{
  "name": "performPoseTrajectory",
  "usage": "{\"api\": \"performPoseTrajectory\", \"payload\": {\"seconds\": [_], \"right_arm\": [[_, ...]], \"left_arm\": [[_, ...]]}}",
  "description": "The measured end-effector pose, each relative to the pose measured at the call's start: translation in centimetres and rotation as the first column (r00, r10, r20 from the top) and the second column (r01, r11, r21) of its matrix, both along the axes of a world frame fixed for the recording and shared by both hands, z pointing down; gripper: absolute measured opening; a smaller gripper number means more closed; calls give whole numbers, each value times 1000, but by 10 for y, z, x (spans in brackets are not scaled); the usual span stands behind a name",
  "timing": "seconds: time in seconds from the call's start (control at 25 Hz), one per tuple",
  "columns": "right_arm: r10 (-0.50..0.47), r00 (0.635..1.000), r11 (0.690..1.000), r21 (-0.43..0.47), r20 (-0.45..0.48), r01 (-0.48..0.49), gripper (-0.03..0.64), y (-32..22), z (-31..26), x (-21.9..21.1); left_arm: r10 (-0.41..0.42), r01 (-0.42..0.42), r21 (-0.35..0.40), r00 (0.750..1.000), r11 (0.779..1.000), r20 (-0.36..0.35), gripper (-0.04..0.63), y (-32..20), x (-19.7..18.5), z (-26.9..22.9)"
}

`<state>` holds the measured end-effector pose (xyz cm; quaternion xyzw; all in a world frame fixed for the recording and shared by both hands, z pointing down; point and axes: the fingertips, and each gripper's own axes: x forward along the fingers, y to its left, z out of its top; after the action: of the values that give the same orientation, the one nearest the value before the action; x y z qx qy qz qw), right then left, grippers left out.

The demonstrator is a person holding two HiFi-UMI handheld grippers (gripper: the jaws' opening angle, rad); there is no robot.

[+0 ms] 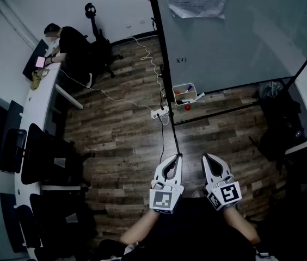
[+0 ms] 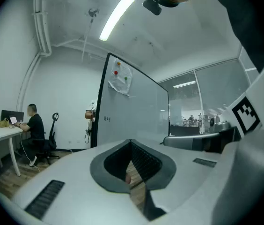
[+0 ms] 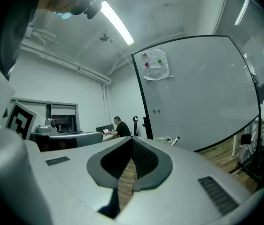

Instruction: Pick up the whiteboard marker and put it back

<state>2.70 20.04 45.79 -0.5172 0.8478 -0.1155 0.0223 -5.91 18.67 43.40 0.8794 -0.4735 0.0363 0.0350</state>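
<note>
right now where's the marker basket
Head view, upper centre: the white basket hangs at the lower left corner of the whiteboard, just above and to the right of the power strip lying on the wood floor.

The left claw [image 1: 178,156] and right claw [image 1: 204,157] are white with black-patterned cubes [image 1: 163,198], the floor [image 1: 121,145] brown-planked.

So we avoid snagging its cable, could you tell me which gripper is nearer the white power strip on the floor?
Left. In the head view the left gripper is below the power strip, slightly to its right; the right gripper is farther right.
</note>
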Motion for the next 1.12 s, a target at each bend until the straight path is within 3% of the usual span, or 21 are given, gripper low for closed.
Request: {"api": "performPoseTrajectory", "payload": {"seconds": [0.52,0.72,1.12], "right_arm": [[19,1000,1000,-5,12,-19,14,-5,-1,-11],[46,999,999,-2,4,-46,14,-10,-3,-11],[91,996,996,-15,4,-91,14,-14,-4,-37]], "left_arm": [[4,-4,-7,1000,1000,-25,8,-4,-12,10],[-19,21,80,999,997,-28,8,-2,-17,-3],[15,-14,21,998,1000,-64,8,-9,-51,5]]}}
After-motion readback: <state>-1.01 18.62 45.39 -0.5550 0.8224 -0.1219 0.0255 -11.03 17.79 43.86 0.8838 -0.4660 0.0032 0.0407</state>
